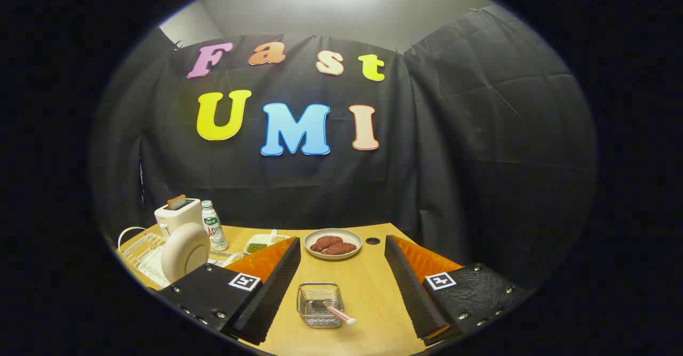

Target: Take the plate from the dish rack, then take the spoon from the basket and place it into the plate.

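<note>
Tongs [341, 292] spread wide, holding nothing, raised above the surface [368, 292]. Plate [185, 252] stands on edge in the dish rack [140, 254], lower left of frame, beside the left finger. Spoon [335, 311] lies in the basket [320, 305], bottom centre, between the fingers. Step in hand looks like the plate: swing left, straddle the rim edge-on, close firmly, lift straight up clear of the rack wires. Toaster [176, 213] and bottle [213, 227] close behind, so avoid overshoot.

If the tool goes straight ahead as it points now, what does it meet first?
Probably the basket holding the spoon, lying between the open fingers of the tool. Beyond it sits a plate of meat. Depth is unclear.
</note>
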